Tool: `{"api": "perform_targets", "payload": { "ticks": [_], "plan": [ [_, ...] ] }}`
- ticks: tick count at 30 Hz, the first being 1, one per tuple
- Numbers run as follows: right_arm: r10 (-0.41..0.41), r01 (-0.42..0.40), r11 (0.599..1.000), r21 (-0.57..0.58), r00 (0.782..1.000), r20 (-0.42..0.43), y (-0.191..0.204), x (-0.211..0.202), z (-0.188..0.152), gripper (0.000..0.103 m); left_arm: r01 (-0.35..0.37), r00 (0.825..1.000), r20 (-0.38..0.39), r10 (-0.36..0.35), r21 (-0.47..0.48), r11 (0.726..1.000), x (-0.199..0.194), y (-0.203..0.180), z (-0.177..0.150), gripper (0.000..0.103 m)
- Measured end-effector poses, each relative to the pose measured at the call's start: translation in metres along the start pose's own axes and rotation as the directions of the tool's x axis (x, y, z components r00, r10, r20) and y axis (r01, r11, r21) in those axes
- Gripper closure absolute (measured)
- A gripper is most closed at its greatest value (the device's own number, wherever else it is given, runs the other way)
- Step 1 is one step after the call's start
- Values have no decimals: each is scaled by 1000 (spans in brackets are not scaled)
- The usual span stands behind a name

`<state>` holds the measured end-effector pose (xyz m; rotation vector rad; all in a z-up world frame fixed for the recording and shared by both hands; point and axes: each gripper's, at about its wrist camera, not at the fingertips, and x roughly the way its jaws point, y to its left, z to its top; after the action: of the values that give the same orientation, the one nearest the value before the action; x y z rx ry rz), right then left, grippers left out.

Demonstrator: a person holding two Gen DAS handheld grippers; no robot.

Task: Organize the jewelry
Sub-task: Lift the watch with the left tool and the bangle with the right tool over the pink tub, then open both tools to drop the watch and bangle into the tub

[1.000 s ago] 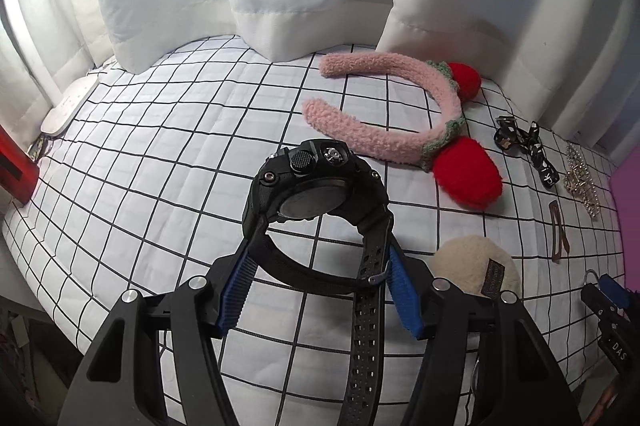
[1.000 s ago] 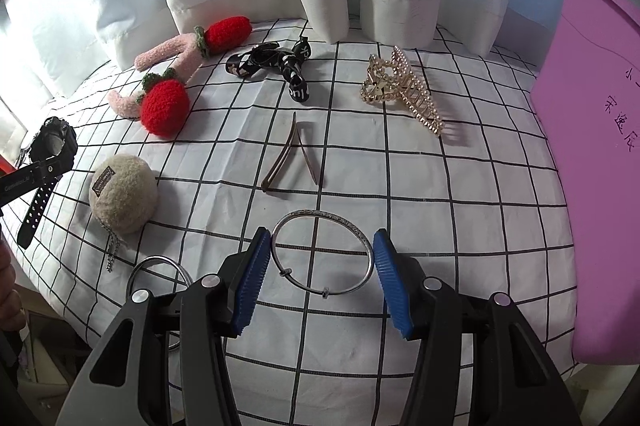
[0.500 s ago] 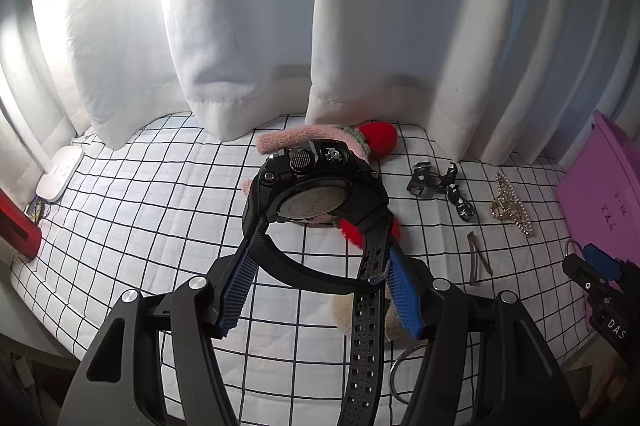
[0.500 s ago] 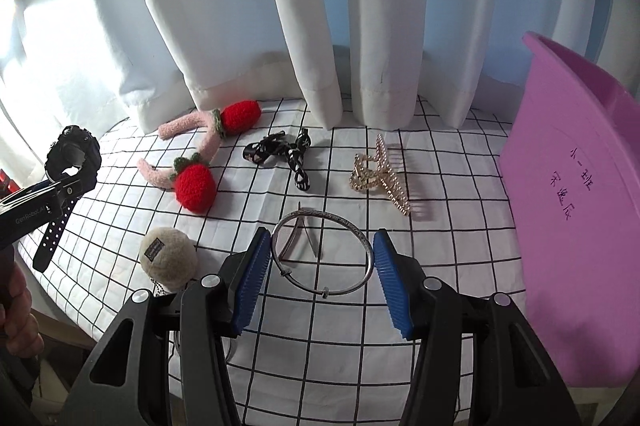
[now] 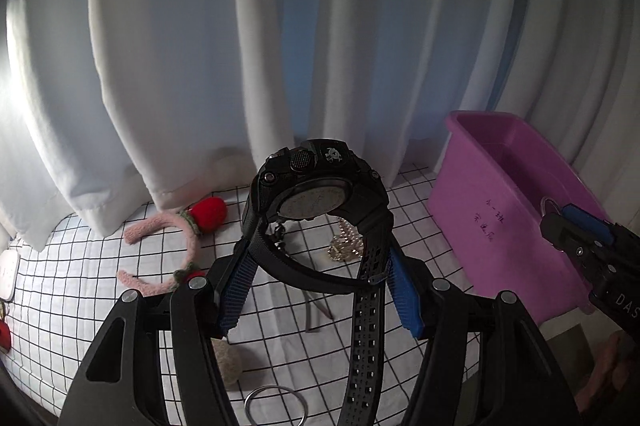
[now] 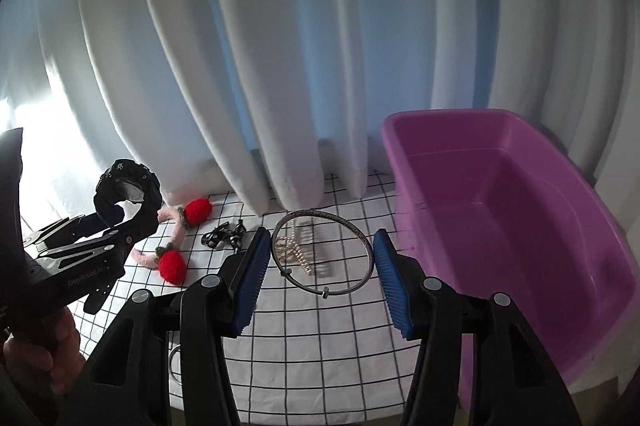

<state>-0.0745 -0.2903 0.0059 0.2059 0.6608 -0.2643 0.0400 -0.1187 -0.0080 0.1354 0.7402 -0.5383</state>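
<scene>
Right claw (image 6: 318,272) clamps the silver bangle (image 6: 322,253), with the purple bin (image 6: 516,226) at its 2 o'clock, nearer than to the left claw (image 5: 320,290) gripping the black watch (image 5: 316,193)

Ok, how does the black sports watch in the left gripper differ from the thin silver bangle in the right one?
The black sports watch is bulky, with a thick case and a perforated strap hanging down; the thin silver bangle is one slim wire ring. The watch is dark and matte, the bangle bright metal. Both are gripped off the checked cloth, left gripper and right gripper, near the purple tub.
</scene>
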Motion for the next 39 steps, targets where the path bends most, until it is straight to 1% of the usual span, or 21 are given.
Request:
{"api": "perform_targets", "payload": {
  "ticks": [4,6,10,12,15,19,25,29,33,39],
  "plan": [
    [-72,70,996,58,997,24,-46,-19,5,52,93,995,10,-94,75,993,9,-57,19,44],
    [-105,102,991,91,994,29,-70,-25,6,52,136,990,12,-138,104,985,14,-84,27,44],
    [-156,150,977,150,988,23,-114,-32,5,52,210,978,-10,-210,144,967,28,-134,41,44],
    [-170,166,971,174,985,9,-133,-31,3,52,233,972,-19,-233,168,958,36,-157,46,44],
    [-172,174,963,208,985,-27,-157,-24,-1,52,269,963,-57,-262,191,944,54,-190,51,44],
    [-162,175,956,234,984,-74,-176,-9,-8,52,282,958,-102,-266,213,935,76,-225,54,44],
    [-147,174,953,248,981,-127,-193,9,-15,52,280,956,-157,-248,229,932,98,-249,50,44],
    [-139,176,951,255,978,-158,-200,20,-19,52,274,953,-198,-231,230,934,114,-255,48,44],
    [-138,181,950,254,974,-178,-203,28,-22,52,275,944,-244,-221,217,937,127,-257,43,43],
    [-156,201,952,231,968,-196,-201,36,-21,51,269,945,-252,-207,241,933,131,-261,40,43]
  ]
}}
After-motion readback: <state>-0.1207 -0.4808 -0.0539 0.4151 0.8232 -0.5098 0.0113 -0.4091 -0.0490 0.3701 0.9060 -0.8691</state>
